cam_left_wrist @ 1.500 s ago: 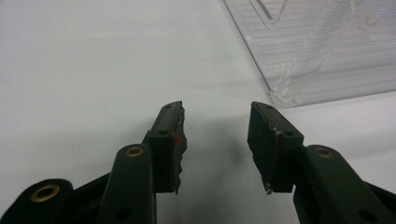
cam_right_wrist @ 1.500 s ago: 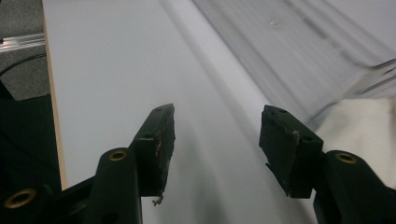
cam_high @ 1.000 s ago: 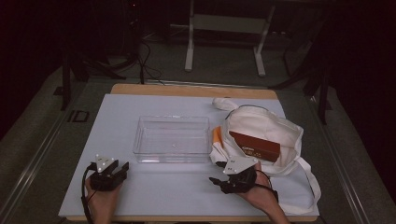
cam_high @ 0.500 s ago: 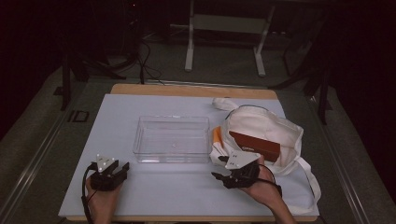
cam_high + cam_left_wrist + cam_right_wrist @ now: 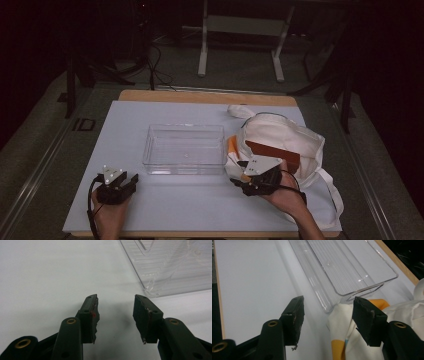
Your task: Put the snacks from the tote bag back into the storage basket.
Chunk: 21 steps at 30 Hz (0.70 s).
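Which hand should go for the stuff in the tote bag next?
Right, probably. The right tongs sit open at the white tote bag, next to the orange box. The left tongs rest open by the clear bin, farther off.

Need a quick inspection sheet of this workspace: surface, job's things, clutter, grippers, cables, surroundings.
Surface: white table, wooden edge at the far side, bare in front.
Job's things: empty clear plastic bin mid-table; white tote bag beside it on the right, an orange-brown box inside and an orange item at its mouth.
Clutter: nothing seen.
Grippers: left gripper open over bare table; right gripper open at the bag's edge, holding nothing.
Cables: black cable loops from the left gripper.
Surroundings: dark floor, metal stand legs behind.
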Each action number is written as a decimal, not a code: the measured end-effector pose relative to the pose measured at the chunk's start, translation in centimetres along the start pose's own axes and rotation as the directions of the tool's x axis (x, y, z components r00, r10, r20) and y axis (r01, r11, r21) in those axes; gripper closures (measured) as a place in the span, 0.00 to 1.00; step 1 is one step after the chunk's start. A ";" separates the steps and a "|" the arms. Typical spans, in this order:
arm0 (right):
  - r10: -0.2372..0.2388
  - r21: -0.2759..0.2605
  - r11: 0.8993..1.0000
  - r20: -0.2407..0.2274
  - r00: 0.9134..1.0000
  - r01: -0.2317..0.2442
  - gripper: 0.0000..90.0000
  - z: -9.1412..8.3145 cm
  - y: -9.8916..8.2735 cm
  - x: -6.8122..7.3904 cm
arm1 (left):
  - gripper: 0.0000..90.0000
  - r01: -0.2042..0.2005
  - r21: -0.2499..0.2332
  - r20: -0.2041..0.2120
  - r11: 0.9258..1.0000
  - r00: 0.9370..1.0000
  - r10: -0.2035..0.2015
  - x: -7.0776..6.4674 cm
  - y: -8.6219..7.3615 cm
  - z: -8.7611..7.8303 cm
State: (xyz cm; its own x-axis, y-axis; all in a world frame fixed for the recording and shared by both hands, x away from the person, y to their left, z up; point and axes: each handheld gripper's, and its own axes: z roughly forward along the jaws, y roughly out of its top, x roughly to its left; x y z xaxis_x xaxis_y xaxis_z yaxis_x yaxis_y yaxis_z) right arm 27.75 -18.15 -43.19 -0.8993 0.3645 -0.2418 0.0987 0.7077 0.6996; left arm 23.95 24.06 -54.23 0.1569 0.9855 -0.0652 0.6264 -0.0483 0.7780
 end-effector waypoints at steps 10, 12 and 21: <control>-0.006 0.012 1.000 0.013 1.000 0.006 0.47 -0.3 0.1 -0.5 | 0.61 -0.002 -0.002 0.001 1.000 1.000 0.002 0.0 0.0 0.0; -0.006 0.013 1.000 0.018 1.000 0.006 0.48 -0.4 0.0 -0.7 | 0.61 -0.002 -0.002 0.002 1.000 1.000 0.002 0.0 0.0 0.0; 0.011 0.013 1.000 0.042 0.999 -0.012 0.48 -1.1 -0.6 -1.4 | 0.61 -0.001 -0.002 0.001 1.000 1.000 0.001 0.0 0.0 0.0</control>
State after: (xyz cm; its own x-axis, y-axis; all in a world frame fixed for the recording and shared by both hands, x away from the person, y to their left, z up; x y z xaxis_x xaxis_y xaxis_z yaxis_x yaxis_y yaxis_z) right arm 28.52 -19.76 -42.56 -0.8793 0.3978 -0.2619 0.1149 0.7109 0.6939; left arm 23.94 24.06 -54.22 0.1583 0.9852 -0.0652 0.6248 -0.0488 0.7793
